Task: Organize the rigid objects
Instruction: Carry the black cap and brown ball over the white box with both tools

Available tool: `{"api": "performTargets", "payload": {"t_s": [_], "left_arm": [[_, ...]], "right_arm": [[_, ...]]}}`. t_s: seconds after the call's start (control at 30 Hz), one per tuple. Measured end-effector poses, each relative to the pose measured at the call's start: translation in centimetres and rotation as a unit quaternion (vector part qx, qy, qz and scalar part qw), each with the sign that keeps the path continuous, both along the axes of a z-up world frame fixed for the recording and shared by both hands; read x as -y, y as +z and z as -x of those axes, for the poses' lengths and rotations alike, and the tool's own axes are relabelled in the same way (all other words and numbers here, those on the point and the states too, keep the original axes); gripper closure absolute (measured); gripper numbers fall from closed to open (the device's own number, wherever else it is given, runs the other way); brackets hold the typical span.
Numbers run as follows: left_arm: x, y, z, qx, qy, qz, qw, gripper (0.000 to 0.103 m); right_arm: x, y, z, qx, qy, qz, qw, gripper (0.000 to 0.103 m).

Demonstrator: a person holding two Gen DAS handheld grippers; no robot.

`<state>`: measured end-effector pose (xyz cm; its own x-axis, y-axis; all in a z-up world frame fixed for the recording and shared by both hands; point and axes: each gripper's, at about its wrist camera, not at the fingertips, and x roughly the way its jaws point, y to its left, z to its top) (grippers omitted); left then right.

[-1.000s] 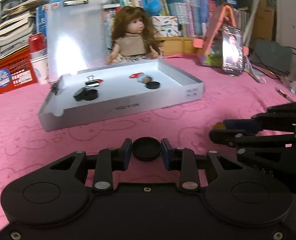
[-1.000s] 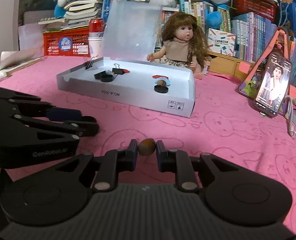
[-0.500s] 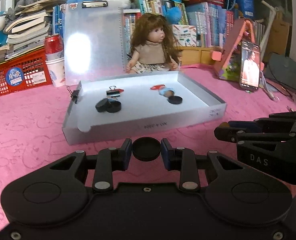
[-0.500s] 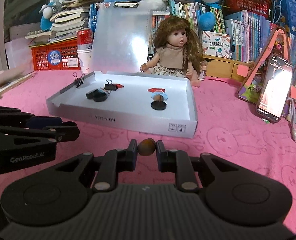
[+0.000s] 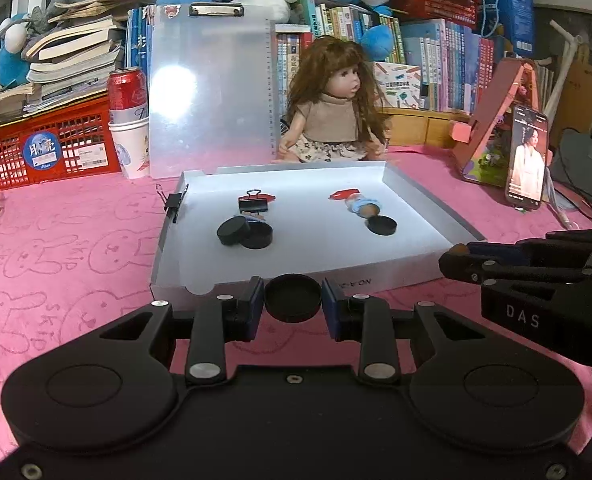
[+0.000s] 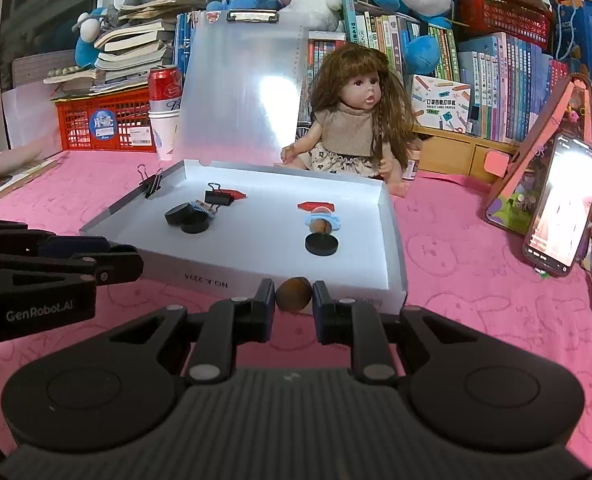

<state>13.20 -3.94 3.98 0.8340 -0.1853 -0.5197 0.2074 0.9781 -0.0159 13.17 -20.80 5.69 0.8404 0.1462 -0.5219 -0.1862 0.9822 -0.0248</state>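
My left gripper (image 5: 293,303) is shut on a round black cap (image 5: 293,298), held just in front of the near wall of a shallow white tray (image 5: 416,270). My right gripper (image 6: 294,299) is shut on a small brown nut (image 6: 294,294), also close to the tray (image 6: 392,240) front. Inside the tray lie two black caps (image 5: 244,233) at the left, a black binder clip (image 5: 253,203), a third black cap (image 5: 382,225) and a brown nut on a blue ring (image 5: 365,207). Each gripper shows beside the other, the right gripper (image 5: 452,260) in the left wrist view and the left gripper (image 6: 132,266) in the right wrist view.
A doll (image 5: 338,120) sits behind the tray. A translucent clipboard (image 5: 212,96) stands at the back left, next to a red can on cups (image 5: 127,120) and a red crate (image 5: 52,144). A phone on a stand (image 5: 526,156) is at the right. Pink cloth (image 5: 64,248) covers the table.
Both grippers have moved forward and a little up toward the tray, each keeping its object. The tray now looms larger and more centred in both views.
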Motion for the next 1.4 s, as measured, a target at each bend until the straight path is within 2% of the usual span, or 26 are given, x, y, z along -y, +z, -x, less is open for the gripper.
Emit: {"api": "performTargets", "payload": {"t_s": [0.57,0.97,1.4], "left_arm": [[-0.6,-0.3,-2.8,-0.009,0.016,0.009,0.9998,0.073],[-2.1,-1.0,-6.8,-0.031,0.044,0.028,0.9982,0.073],[-2.1,-2.7,-9.0,-0.052,0.052,0.029,0.9968,0.073]], "right_arm": [[0.1,-0.3,-2.6,-0.005,-0.011,-0.005,1.0,0.078],[0.4,-1.1,-5.4,-0.009,-0.034,-0.019,0.999,0.078],[0.5,-2.9,-8.3,-0.047,-0.05,-0.041,0.997,0.078]]}}
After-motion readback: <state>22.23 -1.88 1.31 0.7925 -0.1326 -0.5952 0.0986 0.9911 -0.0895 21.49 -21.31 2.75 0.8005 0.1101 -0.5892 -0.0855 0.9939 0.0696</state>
